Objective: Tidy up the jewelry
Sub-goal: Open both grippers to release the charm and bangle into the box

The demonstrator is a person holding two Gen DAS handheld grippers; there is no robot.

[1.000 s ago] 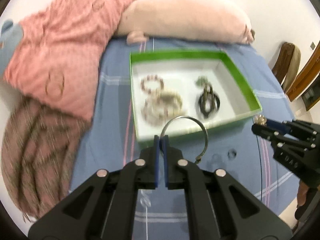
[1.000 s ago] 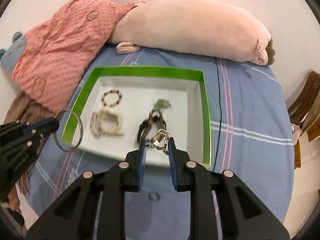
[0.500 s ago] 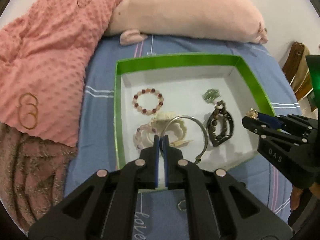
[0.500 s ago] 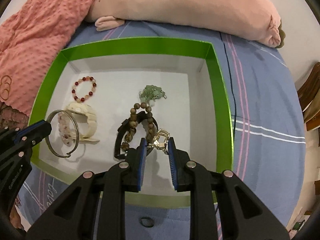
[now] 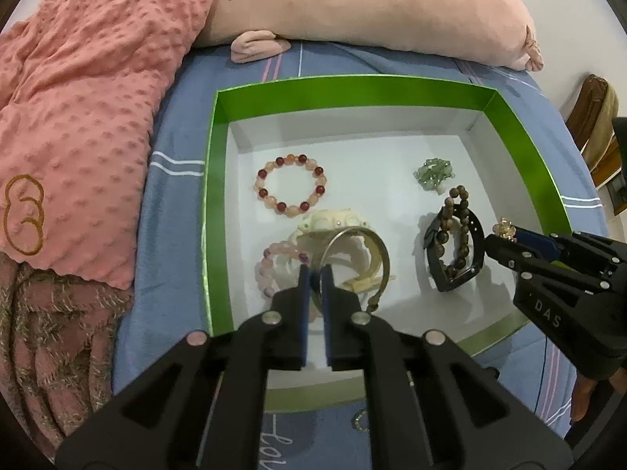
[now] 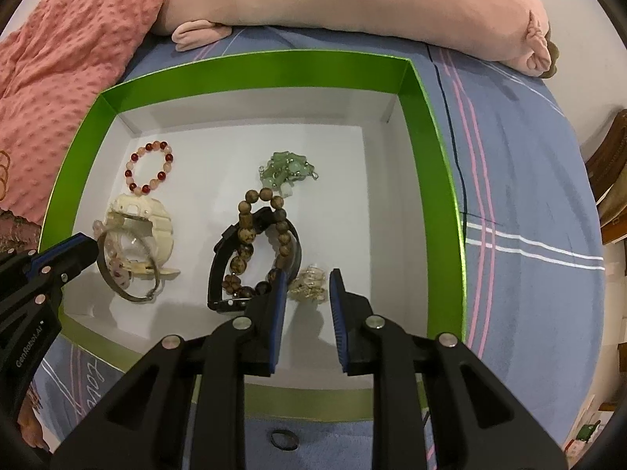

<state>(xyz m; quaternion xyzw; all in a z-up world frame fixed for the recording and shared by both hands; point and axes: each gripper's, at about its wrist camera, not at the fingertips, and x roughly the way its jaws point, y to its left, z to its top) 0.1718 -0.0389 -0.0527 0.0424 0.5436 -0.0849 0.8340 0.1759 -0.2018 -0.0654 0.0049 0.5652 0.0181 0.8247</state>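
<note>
A white box with a green rim lies on the bed and holds several bracelets. My left gripper is shut on a silver bangle, low over a cream bracelet and pale pink beads. In the right wrist view the left gripper holds the bangle at the box's left. My right gripper is open; a small gold-and-crystal piece lies on the box floor between its fingers. In the left wrist view the piece sits at the right gripper's tip.
In the box: a red-and-pink bead bracelet, a green stone piece, a brown wooden bead bracelet on a black band. A ring lies on the blue sheet by the box. A pink blanket and pink plush lie behind.
Both grippers moved forward over the box and lowered. My right gripper opened and the gold-and-crystal piece now lies on the box floor. My left gripper still holds the bangle.
</note>
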